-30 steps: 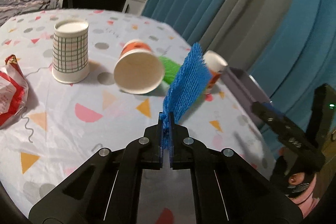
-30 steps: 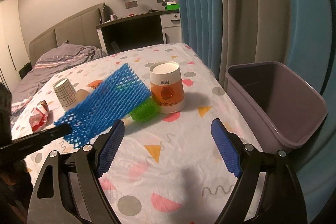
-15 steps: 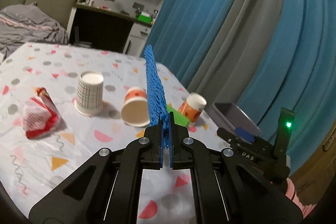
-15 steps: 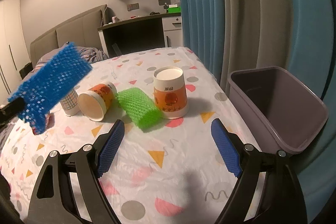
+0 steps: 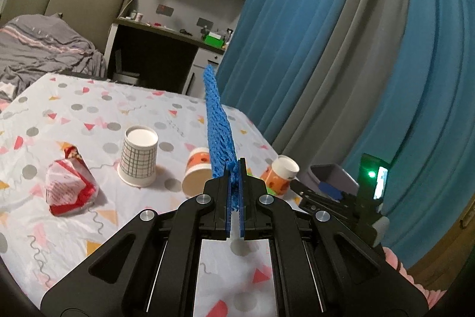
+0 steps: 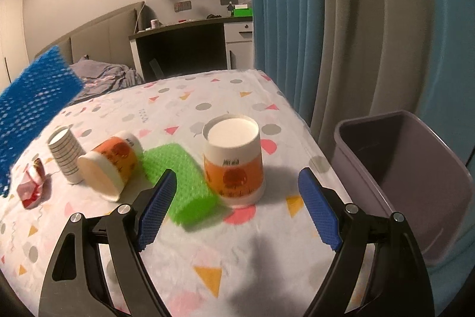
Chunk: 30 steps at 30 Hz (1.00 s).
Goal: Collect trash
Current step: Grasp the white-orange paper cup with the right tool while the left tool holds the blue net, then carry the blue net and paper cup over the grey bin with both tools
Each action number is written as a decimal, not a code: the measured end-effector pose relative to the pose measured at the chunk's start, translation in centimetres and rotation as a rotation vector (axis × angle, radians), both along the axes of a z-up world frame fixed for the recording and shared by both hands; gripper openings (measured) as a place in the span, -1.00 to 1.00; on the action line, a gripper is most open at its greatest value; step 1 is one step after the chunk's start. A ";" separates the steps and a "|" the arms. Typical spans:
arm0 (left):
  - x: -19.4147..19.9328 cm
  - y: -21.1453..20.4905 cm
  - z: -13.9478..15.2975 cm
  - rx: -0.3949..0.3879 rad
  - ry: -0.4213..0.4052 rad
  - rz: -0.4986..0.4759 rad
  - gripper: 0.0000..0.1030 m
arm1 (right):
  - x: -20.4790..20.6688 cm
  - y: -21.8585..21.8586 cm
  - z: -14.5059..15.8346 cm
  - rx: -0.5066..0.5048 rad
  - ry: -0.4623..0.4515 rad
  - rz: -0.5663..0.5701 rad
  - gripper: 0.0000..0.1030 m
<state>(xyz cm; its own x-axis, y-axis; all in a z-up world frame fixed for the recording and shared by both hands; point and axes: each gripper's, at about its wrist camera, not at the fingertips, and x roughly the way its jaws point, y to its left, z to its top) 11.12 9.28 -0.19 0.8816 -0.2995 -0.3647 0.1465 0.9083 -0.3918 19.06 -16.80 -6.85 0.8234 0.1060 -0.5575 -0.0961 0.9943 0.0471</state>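
left tongs (image 5: pixel 234 177): clamped tight on the bottom edge of a blue foam mesh sleeve (image 5: pixel 218 135), which sticks up and away from the pads, held clear above the worktop (image 5: pixel 98 100)

left to right on the worktop, right wrist view: crumpled red and white wrapper (image 6: pixel 31 189), then an upside-down white paper cup with a dark grid print (image 6: pixel 66 153), then an orange and white paper cup on its side (image 6: pixel 111 165) with its mouth facing the camera, then a green foam mesh sleeve (image 6: pixel 184 183), then an upside-down orange and white paper cup (image 6: pixel 234 159)

bin: grey-purple plastic bin (image 6: pixel 415 165) sits off the worktop's right edge, looks empty as far as I can see

right tongs (image 6: pixel 237 207): wide open, holding nothing

key relation: upside-down orange cup stands straight ahead of the right tongs, between the two pads' lines but further off. Green sleeve's long axis runs toward the left pad, just past it. I'd say the right hand is way nearer both, and nearer the bin too

count: 3 cups, 2 mesh sleeves, 1 wrapper, 1 bin
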 end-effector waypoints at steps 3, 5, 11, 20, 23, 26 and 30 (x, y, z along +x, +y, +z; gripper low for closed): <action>0.5 -0.2 0.2 0.006 -0.001 -0.001 -0.95 | 1.4 0.3 -0.3 0.001 0.009 -0.002 0.50; 1.0 -0.4 0.2 0.007 0.001 -0.004 -0.95 | 2.2 0.4 -0.6 0.002 0.021 0.000 0.47; 1.8 -0.9 0.0 0.008 0.009 -0.016 -0.95 | 4.2 0.8 -1.1 -0.008 0.046 -0.005 0.41; 2.9 -1.8 -0.5 0.012 0.022 -0.038 -0.95 | 4.8 0.6 -1.6 -0.003 0.072 0.001 0.07; 3.0 -2.0 -0.6 0.012 0.025 -0.046 -0.95 | 4.3 0.3 -1.3 -0.006 0.051 -0.009 0.05; 2.9 -2.3 -0.5 0.020 0.024 -0.053 -0.95 | 3.6 -0.3 -0.5 0.012 0.029 -0.022 0.05; 2.9 -2.9 -0.2 0.024 0.018 -0.068 -0.95 | 1.7 -1.3 1.0 0.028 -0.014 -0.023 0.05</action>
